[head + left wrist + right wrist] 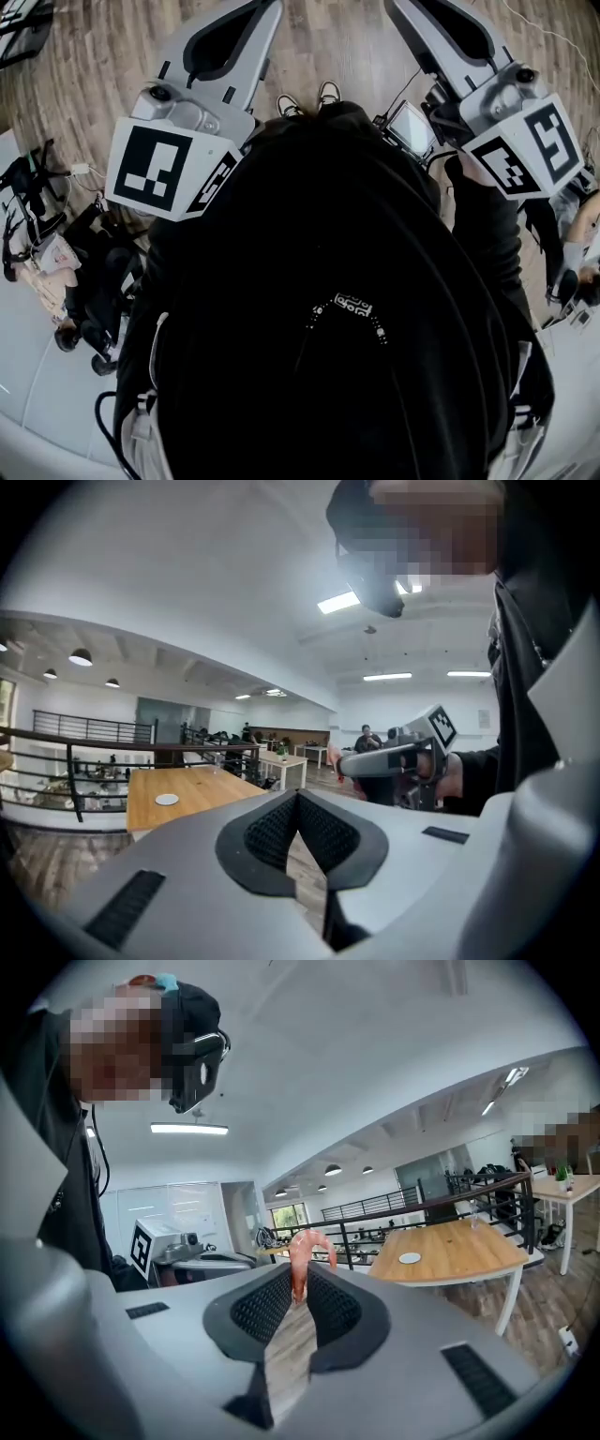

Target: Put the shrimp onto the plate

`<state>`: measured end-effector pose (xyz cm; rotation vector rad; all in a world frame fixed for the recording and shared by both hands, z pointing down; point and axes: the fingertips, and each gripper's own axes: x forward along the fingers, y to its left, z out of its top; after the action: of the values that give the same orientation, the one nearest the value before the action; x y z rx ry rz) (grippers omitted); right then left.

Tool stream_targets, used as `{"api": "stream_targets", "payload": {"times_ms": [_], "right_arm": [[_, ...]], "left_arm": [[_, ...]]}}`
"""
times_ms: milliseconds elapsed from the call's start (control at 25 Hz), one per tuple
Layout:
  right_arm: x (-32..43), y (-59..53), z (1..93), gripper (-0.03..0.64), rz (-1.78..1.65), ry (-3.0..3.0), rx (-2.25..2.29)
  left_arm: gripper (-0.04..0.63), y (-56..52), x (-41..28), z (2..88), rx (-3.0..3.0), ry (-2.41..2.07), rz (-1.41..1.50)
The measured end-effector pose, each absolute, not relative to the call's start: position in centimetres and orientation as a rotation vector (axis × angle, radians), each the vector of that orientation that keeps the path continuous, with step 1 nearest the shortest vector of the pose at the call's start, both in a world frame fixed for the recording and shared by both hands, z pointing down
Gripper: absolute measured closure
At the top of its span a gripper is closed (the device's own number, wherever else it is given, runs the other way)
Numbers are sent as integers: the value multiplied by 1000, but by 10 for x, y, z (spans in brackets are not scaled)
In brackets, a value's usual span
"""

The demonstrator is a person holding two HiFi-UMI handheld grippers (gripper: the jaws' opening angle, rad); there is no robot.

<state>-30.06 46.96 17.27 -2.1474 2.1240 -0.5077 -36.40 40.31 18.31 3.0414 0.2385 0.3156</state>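
Right tool [298, 1288] pinches the shrimp [302, 1255] by its lower end, body upright past the tips, left tool [298, 803] closed on nothing, while the likely plate [410, 1258] lies well ahead and rightward on a wooden tabletop [459, 1246].

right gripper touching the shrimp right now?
Touching. The right gripper view shows the right gripper shut on the shrimp: its pink body is pinched between the jaws and curls out above them.
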Motion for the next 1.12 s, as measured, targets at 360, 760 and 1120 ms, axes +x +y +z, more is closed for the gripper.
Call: {"api": "stream_targets", "payload": {"times_ms": [360, 760, 1120], "right_arm": [[-284, 497, 160, 554, -439, 2140, -2142], [-230, 535, 191, 554, -469, 2057, -2195], [-190, 493, 203, 554, -565, 2006, -2214]], "left_arm": [[591, 441, -329, 176, 3019, 434, 308], [591, 460, -288, 187, 3093, 436, 372], [591, 382, -249, 192, 2981, 271, 285]]}}
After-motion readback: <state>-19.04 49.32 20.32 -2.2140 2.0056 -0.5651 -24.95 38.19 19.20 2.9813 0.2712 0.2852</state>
